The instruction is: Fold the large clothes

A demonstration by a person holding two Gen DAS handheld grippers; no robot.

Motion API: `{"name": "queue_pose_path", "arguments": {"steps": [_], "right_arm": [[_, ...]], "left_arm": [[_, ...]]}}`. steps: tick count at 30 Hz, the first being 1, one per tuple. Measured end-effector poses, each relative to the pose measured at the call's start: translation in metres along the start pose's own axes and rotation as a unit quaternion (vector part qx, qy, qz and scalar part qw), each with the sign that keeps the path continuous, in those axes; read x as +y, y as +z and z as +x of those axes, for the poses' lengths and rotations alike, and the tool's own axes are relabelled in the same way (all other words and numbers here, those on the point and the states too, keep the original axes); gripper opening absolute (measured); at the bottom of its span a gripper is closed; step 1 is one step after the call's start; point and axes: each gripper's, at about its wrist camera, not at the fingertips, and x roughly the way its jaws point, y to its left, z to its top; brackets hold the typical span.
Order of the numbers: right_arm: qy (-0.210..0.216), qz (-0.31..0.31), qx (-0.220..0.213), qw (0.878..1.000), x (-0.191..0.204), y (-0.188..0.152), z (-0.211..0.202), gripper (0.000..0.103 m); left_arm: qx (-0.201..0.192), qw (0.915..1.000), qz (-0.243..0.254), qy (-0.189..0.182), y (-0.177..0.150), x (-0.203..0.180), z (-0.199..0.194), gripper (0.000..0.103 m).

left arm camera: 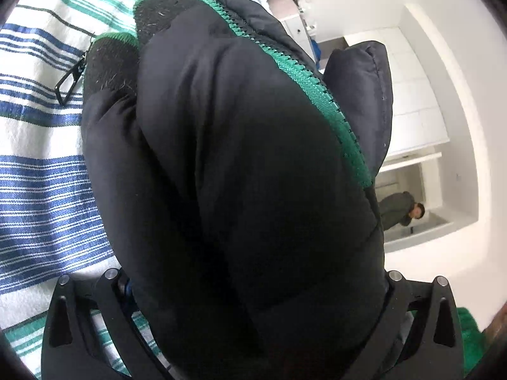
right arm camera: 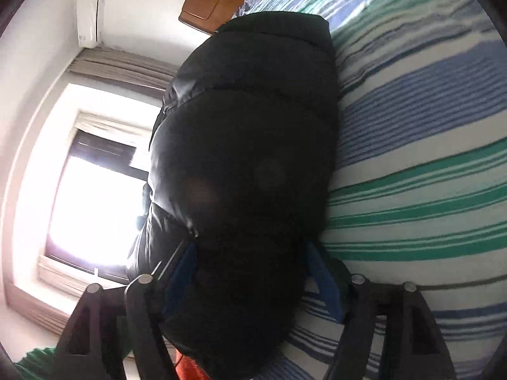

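Black quilted puffer jacket (left arm camera: 240, 164) – bulky, soft, slippery shell. Left claw (left arm camera: 253, 300) and right claw (right arm camera: 250, 288) both clamp thick folds – grip seams.

The bunched black jacket (left arm camera: 240, 171) fills the middle of both frames, blocking the way ahead. Striped bedcover (right arm camera: 421, 145) lies bare at right in the right wrist view, at left in the left.

- The bed is covered by a striped bedspread (left arm camera: 41, 183), white with bands of blue and green
- A black puffer jacket (left arm camera: 240, 164) with a green zipper (left arm camera: 317, 88) rests against the bedspread; how much of it lies on the cloth cannot be told
- Two black zipper pulls (left arm camera: 68, 84) hang over the stripes
- In the right wrist view the jacket touches the bedspread on its right side
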Motion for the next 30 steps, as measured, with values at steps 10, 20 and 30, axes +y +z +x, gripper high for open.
{"name": "queue_pose_path", "arguments": {"steps": [10, 20, 30], "right_arm": [[0.034, -0.028, 0.057, 0.997, -0.005, 0.04, 0.067, 0.092], [-0.031, -0.125, -0.004, 0.992, 0.055, 0.008, 0.057, 0.065], [0.026, -0.257, -0.039, 0.965, 0.159, 0.008, 0.042, 0.064]], "left_arm": [[-0.02, 0.9997, -0.009, 0.012, -0.007, 0.001, 0.005, 0.103], [-0.107, 0.9938, -0.023, 0.016, -0.059, -0.018, -0.012, 0.069], [-0.225, 0.9733, 0.03, -0.034, -0.115, -0.081, -0.054, 0.069]]}}
